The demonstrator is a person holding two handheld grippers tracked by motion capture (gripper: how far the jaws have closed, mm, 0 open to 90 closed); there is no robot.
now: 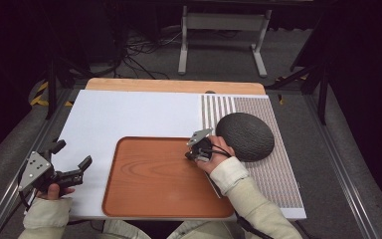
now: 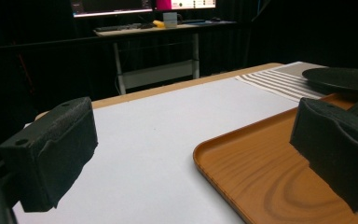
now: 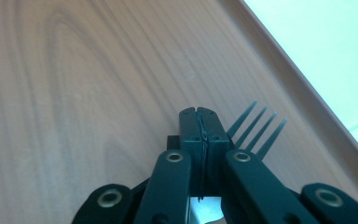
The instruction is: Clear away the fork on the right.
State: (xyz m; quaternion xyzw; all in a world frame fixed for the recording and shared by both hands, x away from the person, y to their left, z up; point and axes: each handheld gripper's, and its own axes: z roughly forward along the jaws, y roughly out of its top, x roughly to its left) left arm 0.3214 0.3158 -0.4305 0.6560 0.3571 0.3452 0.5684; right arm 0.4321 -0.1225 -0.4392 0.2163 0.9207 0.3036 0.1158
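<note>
A wooden tray lies at the lower centre of the high view on a white table. The right gripper sits at the tray's upper right corner, jaws closed on a dark fork whose tines stick out just above the tray floor. A dark round plate lies just right of it. The left gripper, lower left, is open and holds nothing.

The right claw is clamped on a dark fork above the wooden tray.
</note>
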